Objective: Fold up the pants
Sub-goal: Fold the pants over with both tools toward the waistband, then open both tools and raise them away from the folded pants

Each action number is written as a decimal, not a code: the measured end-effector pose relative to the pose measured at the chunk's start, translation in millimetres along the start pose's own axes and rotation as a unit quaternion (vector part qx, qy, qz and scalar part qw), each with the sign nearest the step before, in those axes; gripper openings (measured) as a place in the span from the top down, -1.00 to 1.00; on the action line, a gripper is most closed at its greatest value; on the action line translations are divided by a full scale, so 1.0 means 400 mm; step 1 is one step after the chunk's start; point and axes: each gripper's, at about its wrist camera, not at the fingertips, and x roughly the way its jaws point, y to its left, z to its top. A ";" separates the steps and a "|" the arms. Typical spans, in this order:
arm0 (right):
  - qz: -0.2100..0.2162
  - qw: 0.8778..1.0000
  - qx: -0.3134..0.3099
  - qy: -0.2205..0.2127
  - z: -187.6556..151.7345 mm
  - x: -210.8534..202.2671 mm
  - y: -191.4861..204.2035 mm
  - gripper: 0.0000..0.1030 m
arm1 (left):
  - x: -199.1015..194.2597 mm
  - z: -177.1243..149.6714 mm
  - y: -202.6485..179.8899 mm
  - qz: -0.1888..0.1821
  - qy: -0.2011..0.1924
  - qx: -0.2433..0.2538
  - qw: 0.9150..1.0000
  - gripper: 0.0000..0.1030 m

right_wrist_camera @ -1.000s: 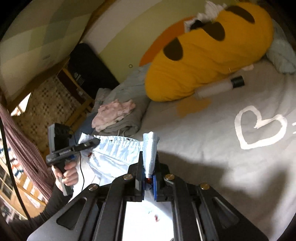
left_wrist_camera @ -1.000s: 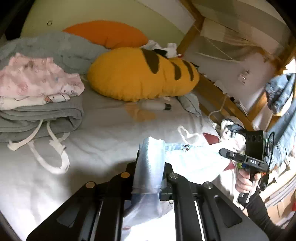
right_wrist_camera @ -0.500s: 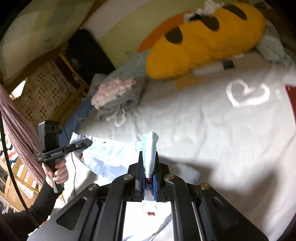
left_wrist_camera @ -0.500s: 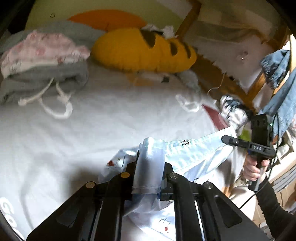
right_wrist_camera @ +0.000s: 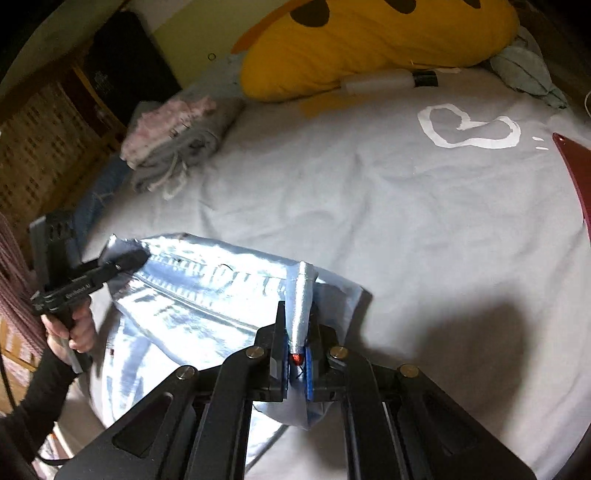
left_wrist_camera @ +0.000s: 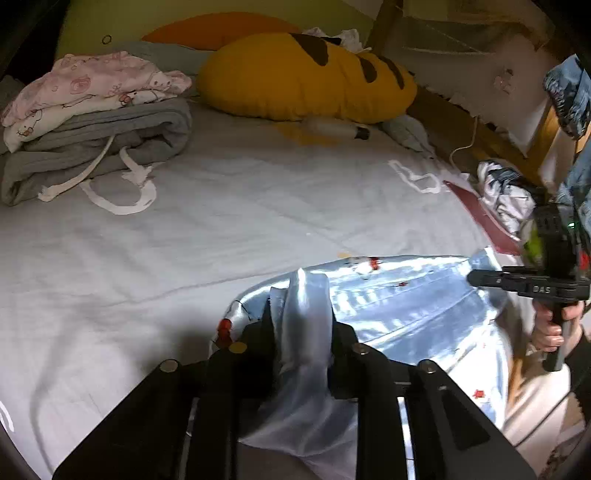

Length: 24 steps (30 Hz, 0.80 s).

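Left wrist view: one pair of pale blue pants, printed with small red marks, lies spread on a grey bedsheet near the bed's front edge. A bunched fold of the waistband stands up between the fingers of the left gripper, whose jaws have just been opening; whether the pads still press the cloth cannot be told. At the right edge, one hand holds the right gripper, its tip at the other end of the waistband; the letters "DAS" are readable on its side. Further back sit one folded stack of clothes, pink on grey, one yellow pillow with dark stripes, one orange cushion partly hidden behind it, and one white tube with a black cap. Denim items at the right are cut off.

Right wrist view: the right gripper is clamped tight on a narrow upright fold of the pants. At the left, one sleeved hand holds the left gripper at the far waistband corner; its printed label is too blurred to read. One white heart outline is printed on the sheet. A dark red object is cut off at the right.
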 end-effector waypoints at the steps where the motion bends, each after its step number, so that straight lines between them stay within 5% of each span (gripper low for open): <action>1: -0.005 1.000 -0.002 0.002 -0.001 0.003 0.000 0.89 | 0.004 -0.003 0.004 0.003 -0.001 0.001 1.000 0.52; 9: -0.028 1.000 0.003 0.005 0.000 0.012 -0.013 0.67 | -0.020 -0.019 0.015 0.025 -0.010 0.014 1.000 0.26; 12: -0.057 0.998 -0.003 -0.007 -0.001 0.003 -0.016 0.41 | -0.038 -0.019 0.020 0.070 -0.026 0.019 0.997 -0.25; 15: -0.097 0.995 -0.011 -0.023 0.000 -0.009 -0.019 0.08 | -0.050 -0.023 0.028 0.090 -0.032 0.024 0.995 -0.26; 24: -0.123 0.986 -0.020 -0.111 -0.003 -0.117 0.002 0.01 | -0.135 -0.035 0.006 0.147 -0.080 0.043 0.985 -0.26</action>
